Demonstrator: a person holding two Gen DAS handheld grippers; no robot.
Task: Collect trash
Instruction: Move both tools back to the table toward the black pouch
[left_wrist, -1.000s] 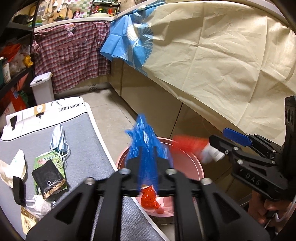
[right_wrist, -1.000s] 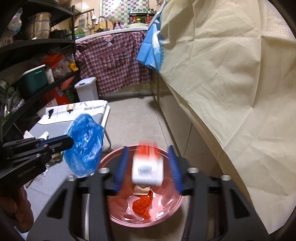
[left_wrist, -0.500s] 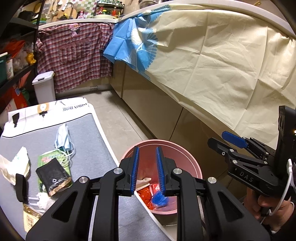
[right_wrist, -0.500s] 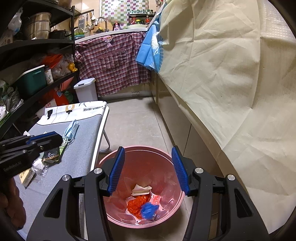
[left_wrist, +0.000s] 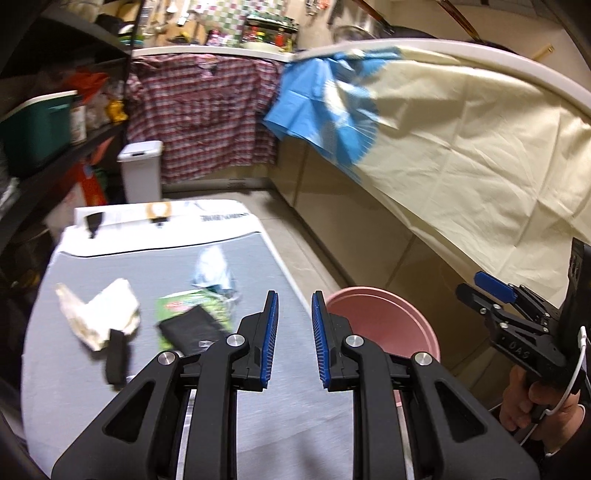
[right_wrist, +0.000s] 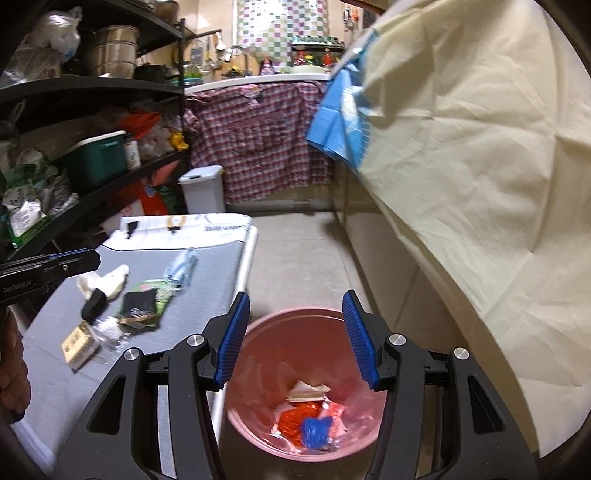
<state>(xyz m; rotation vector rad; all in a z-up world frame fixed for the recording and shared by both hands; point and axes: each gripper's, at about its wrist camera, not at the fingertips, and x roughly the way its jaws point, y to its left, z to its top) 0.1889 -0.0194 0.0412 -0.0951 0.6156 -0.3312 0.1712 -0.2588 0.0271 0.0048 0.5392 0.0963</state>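
Through my left wrist camera, my left claw (left_wrist: 293, 314) stood partly open with a narrow gap between its blue pads, and nothing lay between them. Under it and ahead stretched the grey padded board (left_wrist: 236, 417), its far end covered by a white printed sheet (left_wrist: 166, 225). Ahead and to the left of my fingers lay the loose trash: a crumpled white paper (left_wrist: 99, 317), a black pouch (left_wrist: 192, 330) lying on a green packet (left_wrist: 177, 304), and farther off a pale blue face mask (left_wrist: 212, 267). All of it looked blurred. Just right of my fingers, beside the board's edge, stood the pink bin (left_wrist: 384, 325). Far right, my other hand (left_wrist: 532, 400) held the right claw (left_wrist: 480, 290). A cream cloth (left_wrist: 480, 155) draped the counter on the right, and a plaid shirt (left_wrist: 207, 114) hung at the end of the room above a small white pedal bin (left_wrist: 142, 170).

Through my right wrist camera, my right claw (right_wrist: 295, 341) gaped wider, empty, straight above the pink bin (right_wrist: 255, 413). Down inside it lay red wrappers (right_wrist: 299, 424), a blue scrap (right_wrist: 314, 432) and a folded paper (right_wrist: 306, 391). Left of my fingers the board (right_wrist: 207, 295) carried the remaining litter, including a small tan box (right_wrist: 79, 343). My left claw (right_wrist: 74, 260) reached in from the far left. Dark shelves (right_wrist: 88, 85) crowded with pots and boxes lined that wall; a tiled floor (right_wrist: 303, 251) ran ahead.
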